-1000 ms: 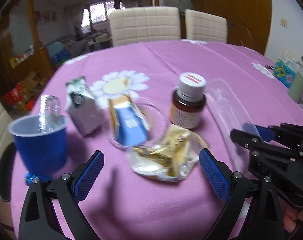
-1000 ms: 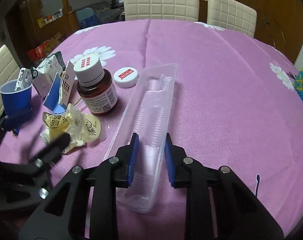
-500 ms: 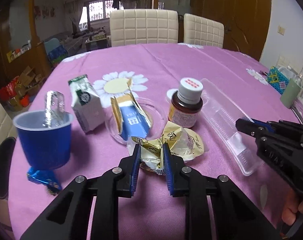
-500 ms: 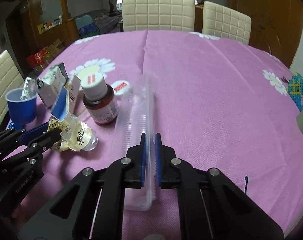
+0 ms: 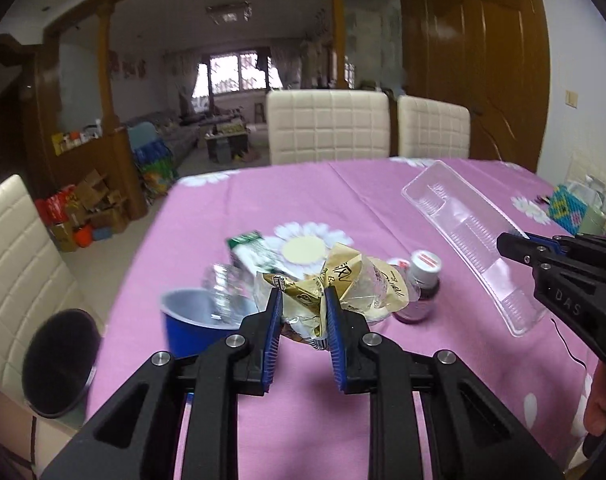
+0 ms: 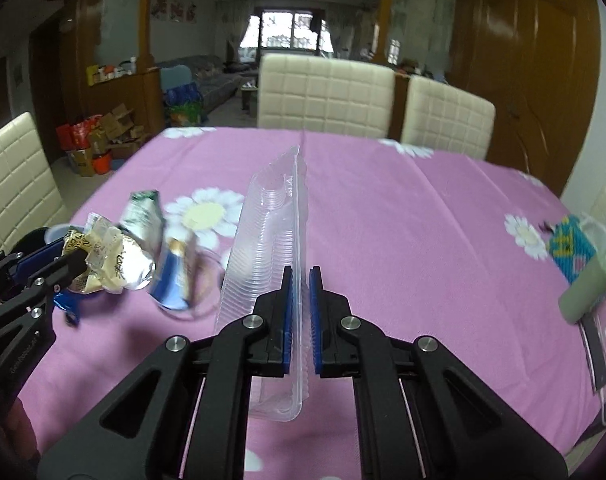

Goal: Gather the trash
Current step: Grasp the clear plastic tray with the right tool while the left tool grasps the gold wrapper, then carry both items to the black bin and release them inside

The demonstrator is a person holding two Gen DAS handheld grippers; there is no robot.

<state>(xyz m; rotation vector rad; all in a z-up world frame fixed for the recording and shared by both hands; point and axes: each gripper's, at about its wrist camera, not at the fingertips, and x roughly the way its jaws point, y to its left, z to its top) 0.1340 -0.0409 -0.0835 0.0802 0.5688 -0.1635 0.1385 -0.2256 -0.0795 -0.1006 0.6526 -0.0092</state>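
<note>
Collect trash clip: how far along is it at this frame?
Early. Nothing looks binned yet; no bin is identifiable. In hand: left gripper shut on the crumpled wrapper, right gripper shut on the clear plastic tray, both off the table. Left: blue cup, green carton, brown bottle.

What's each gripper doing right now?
Left gripper: shut on the crumpled gold wrapper.
Right gripper: shut on the clear plastic tray.
</note>
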